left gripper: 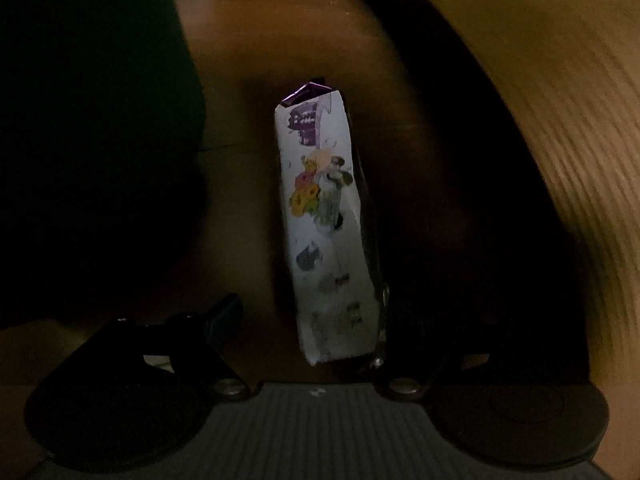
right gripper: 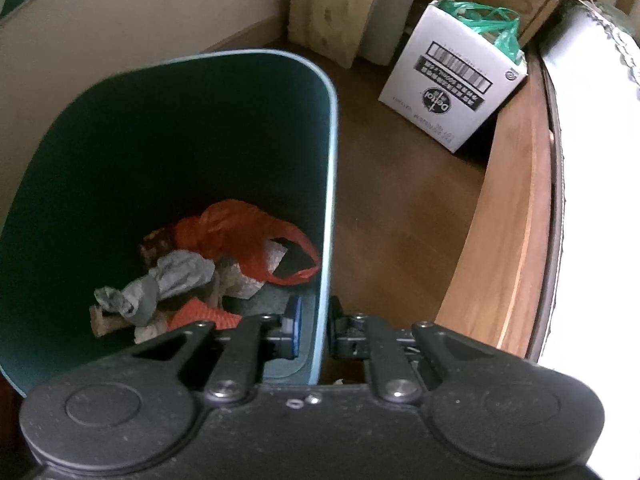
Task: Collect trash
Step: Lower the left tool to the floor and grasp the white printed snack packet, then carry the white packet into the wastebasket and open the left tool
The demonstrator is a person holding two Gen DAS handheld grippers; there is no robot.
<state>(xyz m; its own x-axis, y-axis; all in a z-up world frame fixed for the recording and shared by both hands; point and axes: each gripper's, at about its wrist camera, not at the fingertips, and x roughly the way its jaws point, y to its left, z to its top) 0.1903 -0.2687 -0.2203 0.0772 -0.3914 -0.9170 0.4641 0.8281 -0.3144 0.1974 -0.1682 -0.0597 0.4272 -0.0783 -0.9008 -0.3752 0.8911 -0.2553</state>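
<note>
A: Left wrist view: what has the left gripper got?
B: Its jaws stand wide. A white printed wrapper rises up the middle of the dim frame, lying against the right finger; whether it is pinched I cannot tell.
A: And the right wrist view?
B: The right gripper is nearly closed, clamped on the wall of the teal bin at lower centre, one finger inside. Crumpled trash lies in the bin's bottom.

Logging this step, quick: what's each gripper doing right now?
Left gripper: jaws wide, a white printed wrapper between them; grip cannot be told.
Right gripper: closed on the teal bin's rim.
</note>
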